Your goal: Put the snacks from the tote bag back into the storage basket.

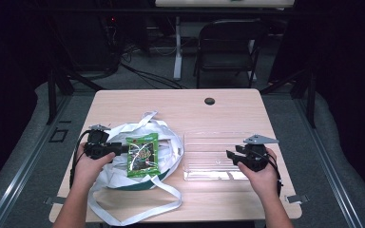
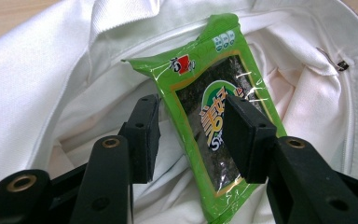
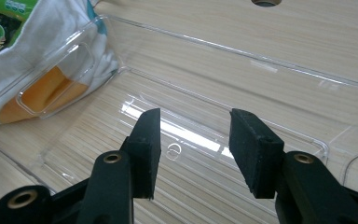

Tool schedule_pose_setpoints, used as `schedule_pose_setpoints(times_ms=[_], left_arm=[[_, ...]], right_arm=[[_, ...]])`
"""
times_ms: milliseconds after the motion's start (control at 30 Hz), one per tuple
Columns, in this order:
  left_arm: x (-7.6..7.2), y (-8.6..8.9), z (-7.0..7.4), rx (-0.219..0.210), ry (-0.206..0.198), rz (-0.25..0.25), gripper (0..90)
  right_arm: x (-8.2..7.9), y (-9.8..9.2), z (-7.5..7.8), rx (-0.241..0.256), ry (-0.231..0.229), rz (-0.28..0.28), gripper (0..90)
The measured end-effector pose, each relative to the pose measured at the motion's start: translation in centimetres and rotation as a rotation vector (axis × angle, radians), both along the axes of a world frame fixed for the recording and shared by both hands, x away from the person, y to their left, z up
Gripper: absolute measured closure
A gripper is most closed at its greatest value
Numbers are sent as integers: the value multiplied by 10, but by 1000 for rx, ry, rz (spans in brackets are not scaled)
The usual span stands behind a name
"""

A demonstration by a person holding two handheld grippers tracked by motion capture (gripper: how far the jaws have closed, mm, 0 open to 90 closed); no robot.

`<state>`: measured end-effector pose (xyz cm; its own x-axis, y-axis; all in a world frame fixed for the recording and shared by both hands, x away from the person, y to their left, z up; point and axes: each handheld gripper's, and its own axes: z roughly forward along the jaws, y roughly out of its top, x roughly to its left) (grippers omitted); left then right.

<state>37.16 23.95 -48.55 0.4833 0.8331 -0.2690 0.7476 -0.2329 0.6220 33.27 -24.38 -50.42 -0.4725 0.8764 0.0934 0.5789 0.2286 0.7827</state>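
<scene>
The seaweed packet (image 2: 219,116) lies on the white bag (image 1: 119,175) on the bench (image 1: 218,114). It looks light, thin, crinkly and slick, with brittle contents, so a gentle edge pinch suits it. The left gripper (image 2: 193,135) fingers straddle it, open; the right gripper (image 3: 196,149) hangs open and empty above the clear tray (image 1: 204,167).

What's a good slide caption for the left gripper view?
Open left gripper straddles a green seaweed snack packet on a white bag.
</scene>
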Motion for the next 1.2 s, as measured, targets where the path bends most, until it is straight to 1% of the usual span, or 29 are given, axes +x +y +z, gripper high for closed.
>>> schedule_pose_setpoints(times_ms=[33,67,100,133,200,333,400,533,700,767,900,933,1033,1200], left_arm=[[0,0,0,0,0,0,558],[1,-1,-2,-7,11,13,557],[1,-1,-2,-7,11,13,557],[2,-1,-4,-13,19,15,556],[2,-1,-5,-22,26,19,551],[4,-1,-8,-51,46,33,507],[5,-2,-12,-66,69,39,464],[7,-5,-17,-78,98,42,407],[8,-5,-20,-95,110,51,375],[9,-5,-23,-117,119,60,367],[10,-6,-26,-115,129,57,361],[10,-8,-29,-120,138,63,361],[11,-9,-32,-116,142,60,361],[14,-13,-41,-128,160,69,361]], right_arm=[[0,0,0,8,-4,3,535],[-1,1,1,6,-2,9,532],[-1,1,1,6,-2,9,532],[-1,1,1,7,-11,7,527],[-2,1,2,19,-15,6,527],[-2,0,3,28,-19,4,521],[-2,0,3,29,-18,2,510],[-2,1,3,30,-19,1,496],[-1,1,2,30,-17,0,486],[-1,1,2,32,-18,-1,484],[-1,1,2,34,-17,-3,480],[-1,1,2,32,-17,-2,480],[-1,2,2,35,-16,1,480],[-2,1,0,31,-13,2,480]])
